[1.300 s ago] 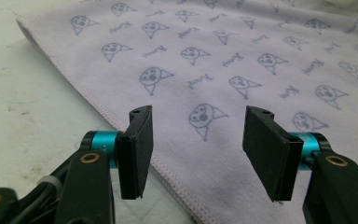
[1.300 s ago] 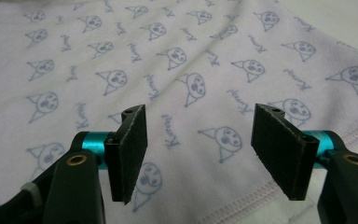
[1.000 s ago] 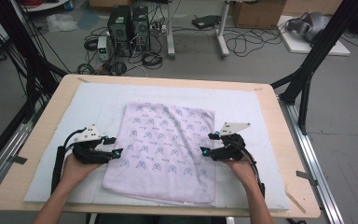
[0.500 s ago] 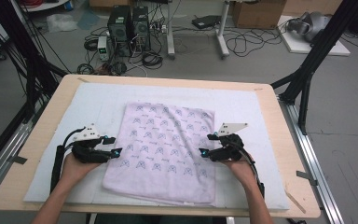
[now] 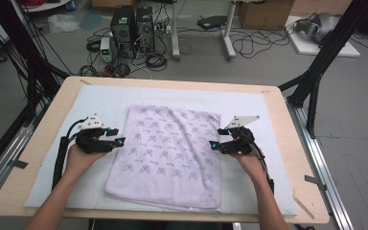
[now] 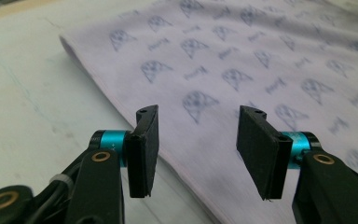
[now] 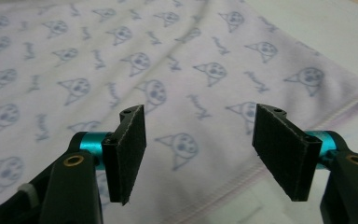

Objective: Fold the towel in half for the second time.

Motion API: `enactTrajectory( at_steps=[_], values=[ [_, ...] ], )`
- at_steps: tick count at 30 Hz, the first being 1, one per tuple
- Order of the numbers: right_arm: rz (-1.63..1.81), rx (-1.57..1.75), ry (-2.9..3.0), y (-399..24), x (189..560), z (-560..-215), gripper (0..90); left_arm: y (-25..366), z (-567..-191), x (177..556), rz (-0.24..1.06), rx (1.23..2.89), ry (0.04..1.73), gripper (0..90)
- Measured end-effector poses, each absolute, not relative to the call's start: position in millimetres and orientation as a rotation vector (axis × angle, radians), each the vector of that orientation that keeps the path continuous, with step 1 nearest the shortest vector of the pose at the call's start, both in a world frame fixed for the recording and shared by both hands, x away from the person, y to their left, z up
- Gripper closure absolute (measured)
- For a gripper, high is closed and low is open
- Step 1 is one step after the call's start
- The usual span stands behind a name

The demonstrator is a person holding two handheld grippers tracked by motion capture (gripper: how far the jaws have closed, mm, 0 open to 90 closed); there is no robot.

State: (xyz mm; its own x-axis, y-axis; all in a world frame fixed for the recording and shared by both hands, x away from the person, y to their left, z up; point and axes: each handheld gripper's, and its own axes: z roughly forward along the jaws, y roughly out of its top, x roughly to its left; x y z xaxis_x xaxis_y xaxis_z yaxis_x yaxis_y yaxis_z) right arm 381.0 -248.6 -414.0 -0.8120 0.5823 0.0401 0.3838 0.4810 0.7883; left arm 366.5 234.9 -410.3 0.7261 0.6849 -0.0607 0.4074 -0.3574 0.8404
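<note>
A pale lilac towel [image 5: 167, 153] with a blue print lies flat on the white mat [image 5: 100, 103]. My left gripper [image 5: 117, 142] hovers at the towel's left edge, jaws pointing inward. In the left gripper view the left gripper [image 6: 196, 149] is open, its jaws have just been closing, and the towel [image 6: 242, 60] edge runs below them with nothing pinched. My right gripper [image 5: 214, 143] sits over the towel's right edge. In the right gripper view the right gripper [image 7: 200, 154] is open above the towel [image 7: 121, 60] and its hem.
The mat covers a wooden table [image 5: 297, 158]. Black frame posts [image 5: 316, 81] stand at both sides. Computer towers [image 5: 134, 24] and cables lie on the floor beyond the far edge. Bare mat [image 6: 28, 102] lies left of the towel.
Both hands have slid a little away from the person along the towel's side edges. The left gripper's jaws stand slightly narrower.
</note>
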Motion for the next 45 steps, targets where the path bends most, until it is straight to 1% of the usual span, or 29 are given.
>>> enactTrajectory(
  at_steps=[10, 14, 17, 21, 24, 26, 28, 30, 31, 32, 33, 34, 35, 36, 37, 38, 40, 45],
  values=[
    [1.160, 0.859, 2.504, -250.6, 437.0, -386.5, 34.8, 226.8, -383.4, 440.4, 0.386, 2.029, 0.888, 53.6],
    [1.144, 0.876, 2.493, -250.0, 458.5, -382.8, 35.4, 224.8, -384.7, 466.8, 0.401, 2.025, 0.927, 54.9],
    [1.113, 0.911, 2.483, -251.7, 470.4, -389.3, 35.8, 225.0, -396.9, 480.9, 0.383, 2.001, 0.977, 55.6],
    [1.099, 0.975, 2.483, -256.1, 479.0, -402.9, 35.6, 225.9, -418.4, 491.9, 0.319, 2.006, 1.039, 55.2],
    [1.074, 1.020, 2.493, -258.0, 483.5, -414.1, 35.6, 222.3, -426.6, 495.7, 0.337, 2.005, 1.073, 50.6],
    [1.056, 1.040, 2.483, -258.4, 484.4, -420.8, 36.0, 218.7, -430.4, 498.5, 0.359, 1.993, 1.098, 48.8],
    [1.035, 1.060, 2.490, -258.3, 486.3, -427.5, 37.4, 216.5, -434.0, 502.1, 0.354, 1.995, 1.126, 48.0],
    [1.026, 1.076, 2.494, -257.0, 486.4, -433.4, 42.1, 213.2, -436.9, 503.7, 0.341, 2.000, 1.126, 49.4],
    [1.025, 1.067, 2.495, -256.5, 486.6, -436.7, 46.5, 211.0, -438.0, 503.8, 0.344, 2.020, 1.112, 54.2],
    [1.021, 1.071, 2.510, -255.4, 486.0, -439.6, 48.9, 208.7, -439.6, 503.8, 0.347, 2.044, 1.105, 61.6],
    [1.041, 1.073, 2.493, -255.7, 485.3, -440.8, 54.9, 206.8, -441.4, 504.1, 0.352, 2.057, 1.112, 70.5],
    [1.067, 1.089, 2.488, -257.2, 485.5, -441.3, 61.5, 207.8, -441.2, 504.6, 0.335, 2.043, 1.117, 73.2],
    [1.096, 1.106, 2.505, -258.3, 485.8, -441.1, 70.8, 208.7, -441.5, 505.1, 0.316, 2.026, 1.130, 83.9],
    [1.117, 1.095, 2.533, -258.5, 486.6, -440.8, 77.9, 209.0, -441.3, 505.0, 0.314, 2.022, 1.133, 84.8],
    [1.115, 1.079, 2.545, -256.5, 486.0, -440.0, 81.5, 209.1, -440.8, 504.7, 0.315, 2.015, 1.134, 85.4],
    [1.106, 1.066, 2.549, -254.2, 485.5, -438.6, 83.1, 209.3, -439.7, 504.1, 0.318, 2.010, 1.133, 85.8],
    [1.112, 1.036, 2.541, -250.9, 485.1, -434.9, 84.1, 210.3, -435.8, 502.8, 0.336, 2.005, 1.120, 86.1],
    [1.167, 1.017, 2.460, -255.9, 486.6, -415.3, 84.9, 218.7, -415.5, 497.8, 0.379, 1.927, 1.084, 86.4]
  ],
)
